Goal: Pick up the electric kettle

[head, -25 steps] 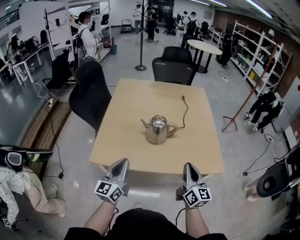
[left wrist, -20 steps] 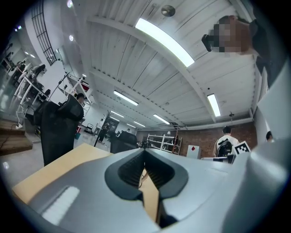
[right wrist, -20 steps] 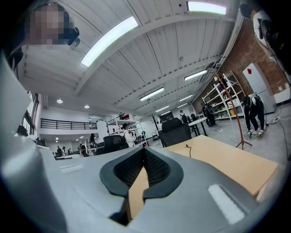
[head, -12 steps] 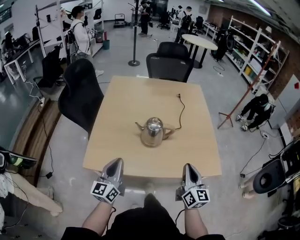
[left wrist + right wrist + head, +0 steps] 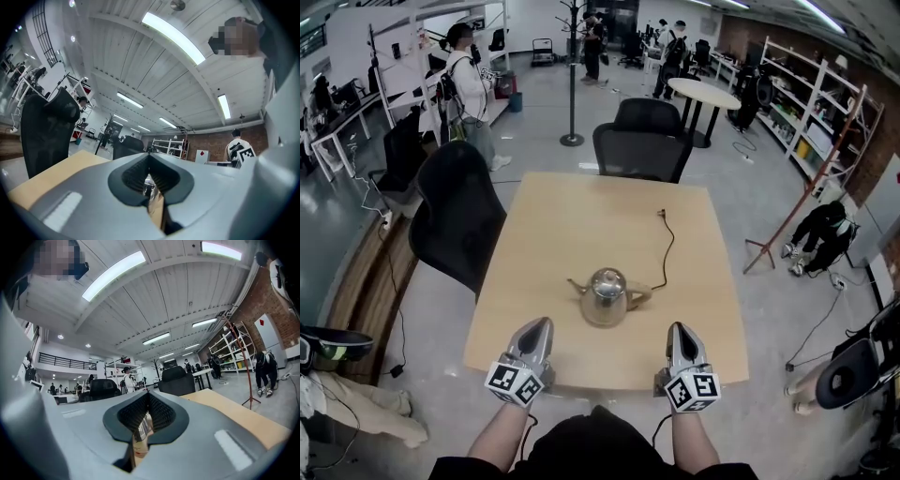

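— Open workshop hall, with a pale wooden surface (image 5: 581,216) in the middle of it. Where is the kettle?

— The kettle (image 5: 607,298) stands upright on the surface, toward the near edge, with its spout to the left and its handle to the right. A black cord (image 5: 668,239) lies on the wood behind it. I cannot tell whether its near end touches the handle.

— And the grippers?

— The left gripper (image 5: 541,323) and the right gripper (image 5: 678,328) hover over the near edge, one on either side of the kettle and both apart from it. Each has its jaws pressed together with nothing gripped.

— Do their own views show the kettle?

— Barely. In the left gripper view the grey jaw shells fill the lower half. Only a thin shiny sliver shows through the slit between the pads, too narrow to name. The right gripper view is much the same, with a strip of tan wood and something reflective in the slit.

— What else is cut off or hidden?

— The forearms run out of the bottom of the head view. A black chair (image 5: 455,211) stands at the left side of the surface, its base hidden behind its own backrest. Another chair (image 5: 642,150) sits at the far edge, its lower part hidden by the surface. A person (image 5: 469,84) stands beyond, far left. Shelves (image 5: 825,122) line the right wall, their contents too small to make out.
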